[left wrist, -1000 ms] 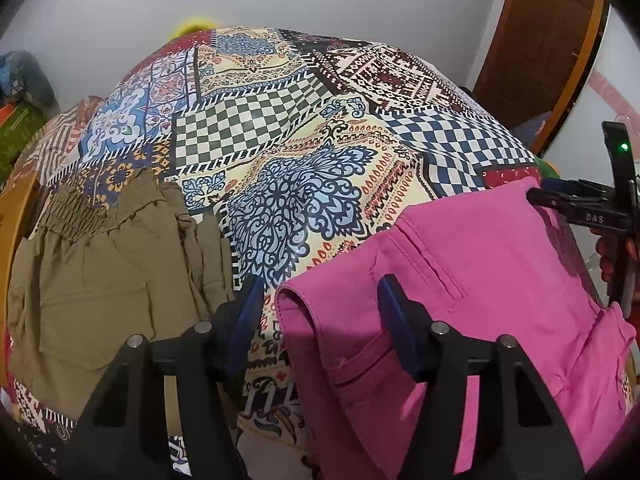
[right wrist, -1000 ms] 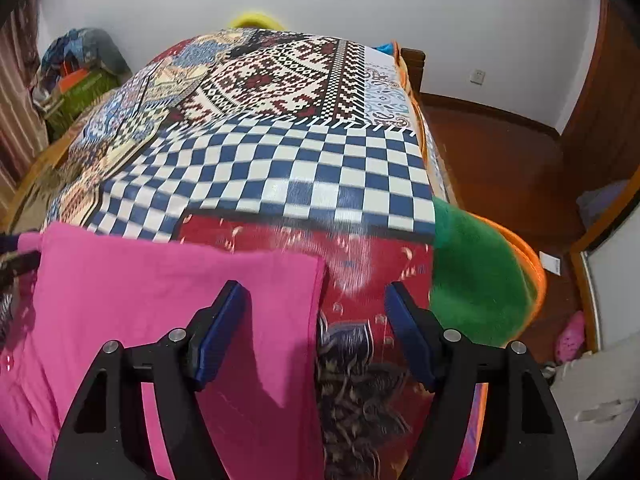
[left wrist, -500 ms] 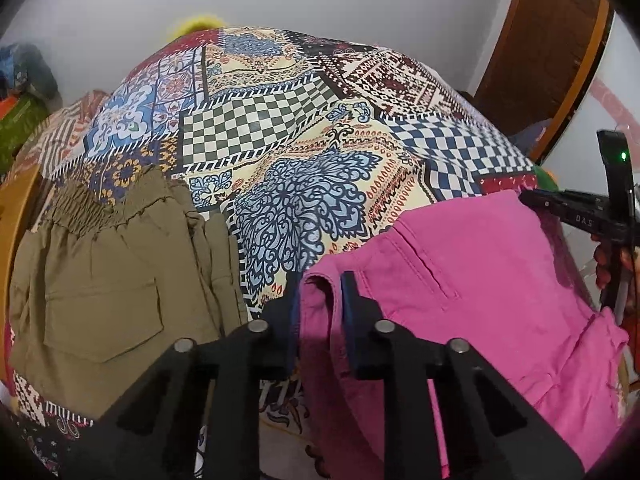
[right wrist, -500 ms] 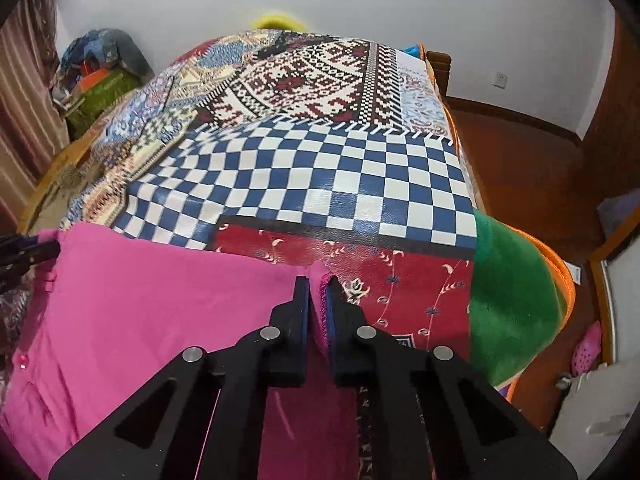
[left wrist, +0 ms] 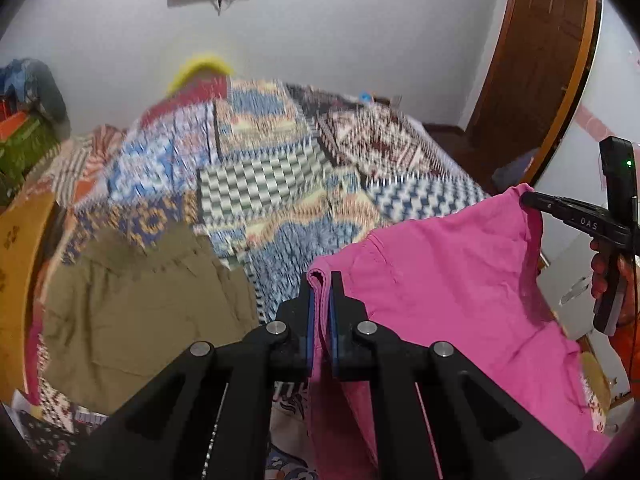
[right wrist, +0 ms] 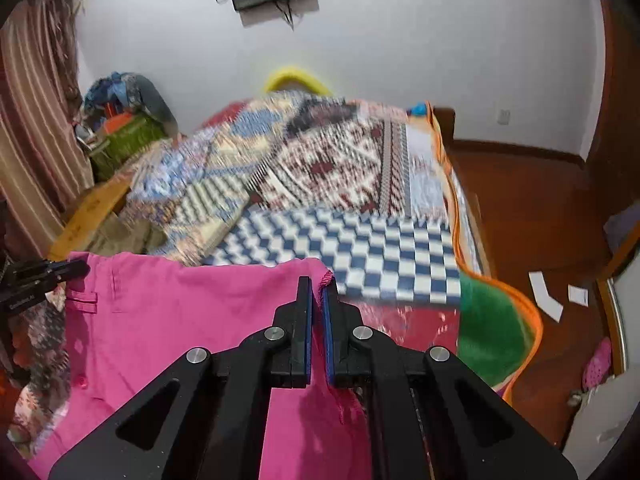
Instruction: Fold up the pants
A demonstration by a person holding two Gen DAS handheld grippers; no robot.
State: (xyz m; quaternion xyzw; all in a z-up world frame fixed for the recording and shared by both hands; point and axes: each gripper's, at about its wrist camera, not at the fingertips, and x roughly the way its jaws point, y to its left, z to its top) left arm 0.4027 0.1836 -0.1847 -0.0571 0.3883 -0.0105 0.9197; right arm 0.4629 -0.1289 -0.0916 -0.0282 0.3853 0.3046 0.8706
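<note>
Two corners of the pink pants (left wrist: pixel 448 280) (hanging, creased) sit clamped in left gripper (left wrist: pixel 321 280) and right gripper (right wrist: pixel 316 284).

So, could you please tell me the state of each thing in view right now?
left claw: shut on pink pants' corner
right claw: shut on pink pants' other corner
pink pants: top edge raised between both claws, rest hanging
olive pants: lying flat on bedspread
bedspread: spread over the bed

Both wrist views look close down over the same patterned bed (left wrist: pixel 280 184).
</note>
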